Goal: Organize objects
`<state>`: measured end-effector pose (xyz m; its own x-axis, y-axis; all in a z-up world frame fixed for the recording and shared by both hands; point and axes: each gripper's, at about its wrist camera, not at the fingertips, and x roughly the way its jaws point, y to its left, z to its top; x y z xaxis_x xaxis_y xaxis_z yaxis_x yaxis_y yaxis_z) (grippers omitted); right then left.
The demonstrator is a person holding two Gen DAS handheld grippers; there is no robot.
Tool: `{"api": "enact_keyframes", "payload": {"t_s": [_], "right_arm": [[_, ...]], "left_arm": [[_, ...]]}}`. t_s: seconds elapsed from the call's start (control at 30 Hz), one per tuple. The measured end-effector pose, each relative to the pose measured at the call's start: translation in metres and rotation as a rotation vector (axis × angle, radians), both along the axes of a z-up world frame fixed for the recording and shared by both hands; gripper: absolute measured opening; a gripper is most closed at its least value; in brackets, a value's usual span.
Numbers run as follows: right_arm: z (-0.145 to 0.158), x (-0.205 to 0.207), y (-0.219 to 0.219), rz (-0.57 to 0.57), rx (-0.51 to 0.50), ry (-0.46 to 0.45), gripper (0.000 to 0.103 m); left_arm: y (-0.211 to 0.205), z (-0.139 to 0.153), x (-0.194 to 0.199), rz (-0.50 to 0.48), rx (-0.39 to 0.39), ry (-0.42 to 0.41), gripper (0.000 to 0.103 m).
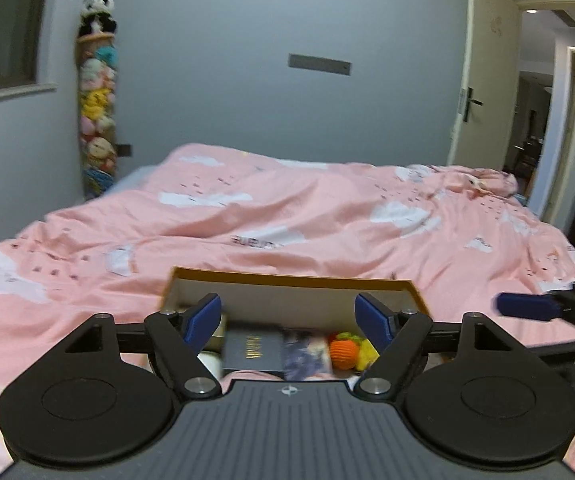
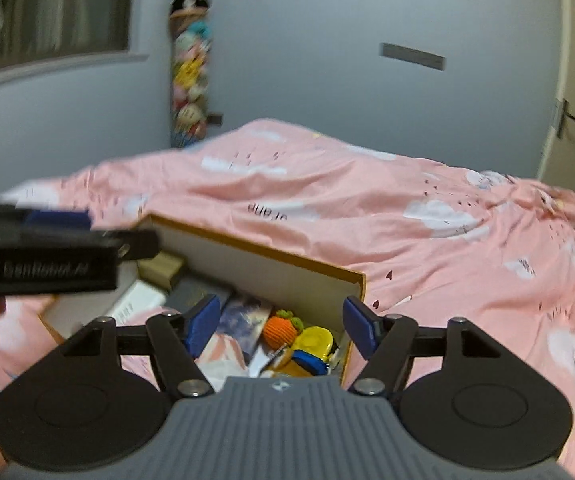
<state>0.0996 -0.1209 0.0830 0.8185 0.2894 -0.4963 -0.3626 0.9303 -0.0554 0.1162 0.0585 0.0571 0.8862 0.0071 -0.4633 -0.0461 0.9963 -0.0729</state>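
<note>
An open cardboard box (image 1: 287, 304) (image 2: 271, 272) lies on the pink bed. It holds a dark book (image 1: 252, 350) (image 2: 191, 294), a picture booklet (image 1: 305, 354) (image 2: 241, 318), an orange knitted toy (image 1: 343, 354) (image 2: 280, 328), a yellow toy (image 2: 315, 342), and small boxes (image 2: 159, 266). My left gripper (image 1: 291, 320) is open and empty just above the box. My right gripper (image 2: 281, 322) is open and empty over the box's right end. The right gripper's blue finger (image 1: 523, 306) shows at the right edge of the left wrist view. The left gripper's body (image 2: 43, 264) shows at left in the right wrist view.
A pink duvet with white clouds (image 1: 327, 220) (image 2: 427, 232) covers the bed. A hanging column of plush toys (image 1: 97, 96) (image 2: 189, 64) topped by a panda is in the far corner. An open door (image 1: 483, 80) is at right.
</note>
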Motion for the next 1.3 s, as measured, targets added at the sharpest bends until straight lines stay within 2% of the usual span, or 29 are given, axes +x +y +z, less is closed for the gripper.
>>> {"api": "enact_keyframes", "payload": {"t_s": [0.17, 0.2, 0.33, 0.6, 0.97, 1.13, 1.3], "right_arm": [[-0.001, -0.016, -0.006, -0.074, 0.13, -0.003, 0.083], [-0.002, -0.019, -0.006, -0.084, 0.148, -0.005, 0.087], [-0.011, -0.031, -0.001, -0.096, 0.186, -0.005, 0.088], [-0.03, -0.048, 0.016, -0.096, 0.131, -0.019, 0.09], [-0.053, -0.04, 0.014, -0.122, 0.097, 0.02, 0.091], [-0.064, -0.034, 0.013, -0.124, 0.088, 0.053, 0.091], [-0.067, -0.034, 0.012, -0.114, 0.078, 0.068, 0.091]], "left_arm": [[0.009, -0.003, -0.02, 0.057, 0.017, -0.009, 0.089], [0.01, -0.004, -0.022, 0.066, 0.024, 0.0, 0.089], [0.012, -0.012, -0.03, 0.076, 0.048, 0.002, 0.089], [0.021, -0.03, -0.039, 0.081, 0.031, 0.073, 0.089], [0.022, -0.057, -0.035, 0.076, 0.021, 0.164, 0.089], [0.025, -0.067, -0.034, 0.074, -0.032, 0.212, 0.089], [0.023, -0.071, -0.035, 0.082, -0.012, 0.225, 0.089]]}}
